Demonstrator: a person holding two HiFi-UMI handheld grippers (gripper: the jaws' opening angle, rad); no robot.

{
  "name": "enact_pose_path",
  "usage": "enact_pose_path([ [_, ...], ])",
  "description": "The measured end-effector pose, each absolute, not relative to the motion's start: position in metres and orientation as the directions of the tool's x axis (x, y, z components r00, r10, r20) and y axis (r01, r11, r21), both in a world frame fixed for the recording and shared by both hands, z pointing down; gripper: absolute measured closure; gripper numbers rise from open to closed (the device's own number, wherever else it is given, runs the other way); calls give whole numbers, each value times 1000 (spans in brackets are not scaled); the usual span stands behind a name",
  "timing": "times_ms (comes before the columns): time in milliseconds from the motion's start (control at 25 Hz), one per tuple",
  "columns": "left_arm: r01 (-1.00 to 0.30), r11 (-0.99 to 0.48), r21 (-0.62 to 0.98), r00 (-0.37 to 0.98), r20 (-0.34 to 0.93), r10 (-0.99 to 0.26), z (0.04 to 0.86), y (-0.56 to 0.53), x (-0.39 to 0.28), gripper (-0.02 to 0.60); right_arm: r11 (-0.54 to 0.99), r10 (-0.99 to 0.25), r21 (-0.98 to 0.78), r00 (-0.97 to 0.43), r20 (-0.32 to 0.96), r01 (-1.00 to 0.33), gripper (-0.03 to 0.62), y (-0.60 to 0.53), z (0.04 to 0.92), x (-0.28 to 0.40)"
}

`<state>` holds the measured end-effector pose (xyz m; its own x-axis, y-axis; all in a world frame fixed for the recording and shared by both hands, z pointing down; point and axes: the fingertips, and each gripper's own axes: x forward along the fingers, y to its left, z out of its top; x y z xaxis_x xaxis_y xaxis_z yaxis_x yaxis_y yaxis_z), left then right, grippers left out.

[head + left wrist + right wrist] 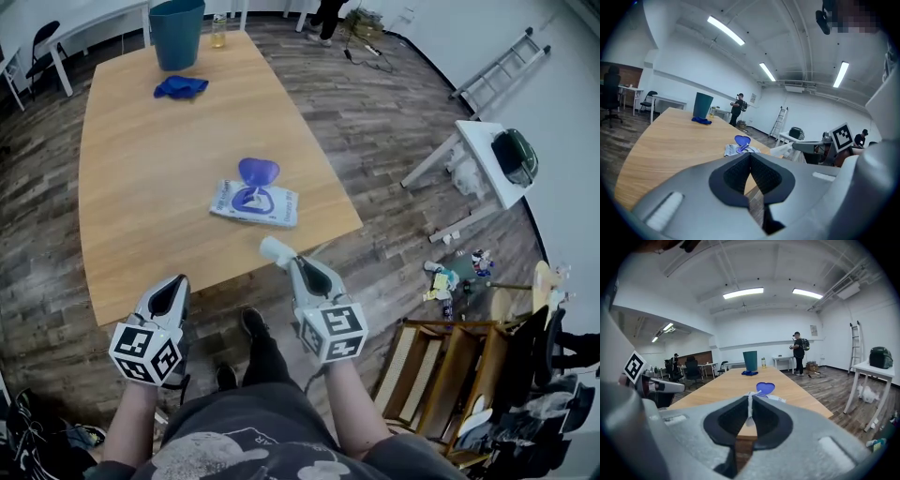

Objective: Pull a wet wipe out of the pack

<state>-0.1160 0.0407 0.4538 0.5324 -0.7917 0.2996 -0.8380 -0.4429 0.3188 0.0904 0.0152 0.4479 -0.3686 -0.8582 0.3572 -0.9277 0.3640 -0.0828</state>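
The wet wipe pack (pixel 255 202) lies flat near the front right corner of the wooden table (pixel 141 178), its blue lid (pixel 258 171) flipped open. My right gripper (pixel 292 262) is off the table's front edge, shut on a white wet wipe (pixel 277 249) that sticks out past its tips. In the right gripper view the wipe (pixel 750 409) shows as a thin strip pinched between the jaws, with the pack (pixel 765 393) beyond. My left gripper (pixel 175 283) hangs off the front edge to the left, shut and empty. From the left gripper view the pack (pixel 740 148) lies ahead.
A teal bin (pixel 177 33), a bottle (pixel 218 31) and a blue cloth (pixel 181 86) are at the table's far end. A small white table (pixel 492 159), a ladder (pixel 497 66) and wooden racks (pixel 450 375) stand to the right. A person (pixel 328 19) stands far back.
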Motion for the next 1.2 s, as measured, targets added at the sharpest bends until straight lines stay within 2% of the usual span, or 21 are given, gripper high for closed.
enact_pose_path([
  [200, -814, -515, 268, 568, 185, -802, 415, 77, -123, 563, 319, -881, -56, -318, 350, -946, 580, 80, 436, 83],
  [440, -773, -579, 259, 625, 148, -767, 398, 100, -104, 563, 264, -906, -16, -254, 338, -964, 582, 133, 419, 104],
  [680, -762, -593, 259, 637, 139, -758, 398, 115, -84, 563, 217, -914, -47, -220, 342, -975, 582, 153, 425, 130],
  [1200, -797, -551, 247, 596, 175, -784, 401, 173, -46, 563, 278, -908, -52, -280, 312, -959, 583, 206, 422, 159],
])
